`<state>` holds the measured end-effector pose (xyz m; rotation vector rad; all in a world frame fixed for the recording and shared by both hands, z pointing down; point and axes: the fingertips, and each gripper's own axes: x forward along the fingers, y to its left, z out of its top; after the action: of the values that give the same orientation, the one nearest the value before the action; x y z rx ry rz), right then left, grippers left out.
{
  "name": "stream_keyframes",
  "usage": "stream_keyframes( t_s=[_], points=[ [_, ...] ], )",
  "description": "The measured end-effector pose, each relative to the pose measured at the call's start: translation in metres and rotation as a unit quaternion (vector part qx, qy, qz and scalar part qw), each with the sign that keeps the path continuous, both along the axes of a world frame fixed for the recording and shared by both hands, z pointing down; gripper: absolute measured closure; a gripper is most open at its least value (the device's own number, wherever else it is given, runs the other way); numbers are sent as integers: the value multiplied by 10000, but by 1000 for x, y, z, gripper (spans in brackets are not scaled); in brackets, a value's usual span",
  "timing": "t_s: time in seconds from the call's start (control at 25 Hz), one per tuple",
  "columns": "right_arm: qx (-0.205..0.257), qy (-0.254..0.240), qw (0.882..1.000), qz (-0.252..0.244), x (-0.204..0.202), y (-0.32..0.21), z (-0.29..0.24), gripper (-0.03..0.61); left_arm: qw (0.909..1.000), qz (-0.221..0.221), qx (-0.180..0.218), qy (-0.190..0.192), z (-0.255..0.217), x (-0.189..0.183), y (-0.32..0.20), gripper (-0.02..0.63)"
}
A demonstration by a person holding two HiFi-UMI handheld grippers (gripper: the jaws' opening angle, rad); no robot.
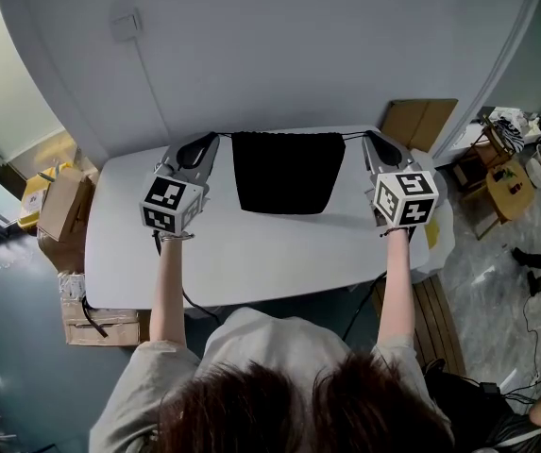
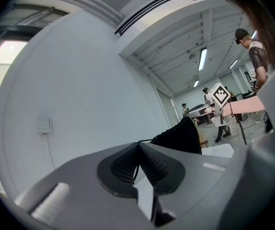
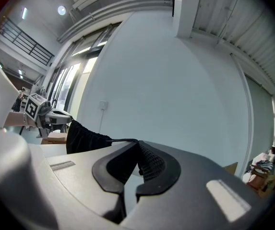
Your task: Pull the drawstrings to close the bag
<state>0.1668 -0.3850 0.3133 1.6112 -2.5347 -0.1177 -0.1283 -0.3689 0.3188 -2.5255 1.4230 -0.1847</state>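
A black drawstring bag lies flat on the white table, its gathered top edge toward the wall. My left gripper is at the bag's top left corner, shut on the left drawstring, which runs taut from the pads to the bag. My right gripper is at the top right corner, shut on the right drawstring, also stretched straight to the bag. Both cords pull outward along the bag's top.
The table stands against a grey wall. Cardboard boxes sit on the floor at left, and a flat cardboard sheet leans at the right rear. Chairs and clutter fill the right side. People stand in the distance.
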Motion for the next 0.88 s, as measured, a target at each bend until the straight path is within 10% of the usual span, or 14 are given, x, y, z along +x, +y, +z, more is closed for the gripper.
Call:
stream_keyframes(
  t_s=[0.88],
  points=[
    [301,-250,9992,-35,5,-3,-28,566,9992,-65,369,166,-30,3,-2,612]
  ],
)
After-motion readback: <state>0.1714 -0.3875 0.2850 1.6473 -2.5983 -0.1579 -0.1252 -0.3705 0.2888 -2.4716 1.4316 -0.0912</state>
